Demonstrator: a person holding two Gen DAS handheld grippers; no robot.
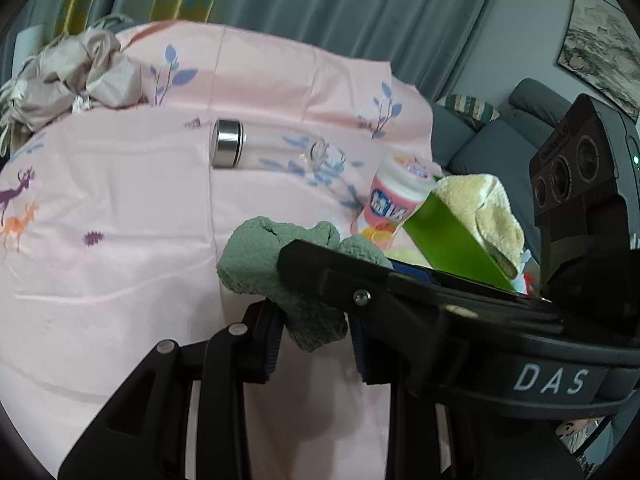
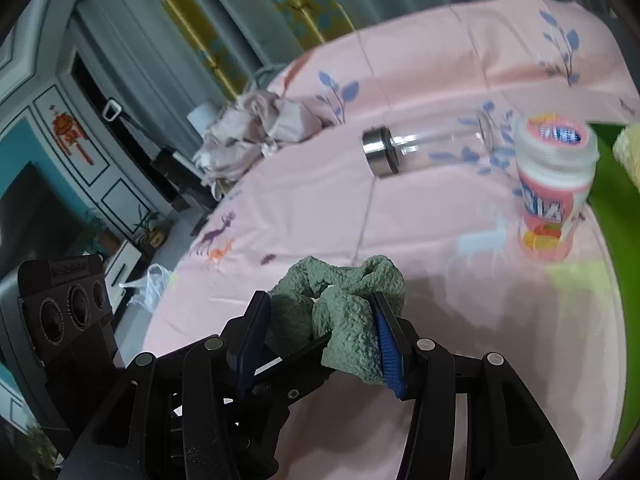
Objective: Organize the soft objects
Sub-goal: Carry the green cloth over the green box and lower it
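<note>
Left tool (image 1: 316,336) & right tool (image 2: 322,338) both clamp the green cloth (image 1: 264,256), held just above the pink sheet (image 1: 120,200). Glass bottle (image 1: 264,150) lies beyond, pink tub (image 2: 554,184) nearby.

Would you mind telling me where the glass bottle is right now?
The glass bottle lies on its side on the pink sheet, beyond the green cloth and left of the pink tub.
</note>
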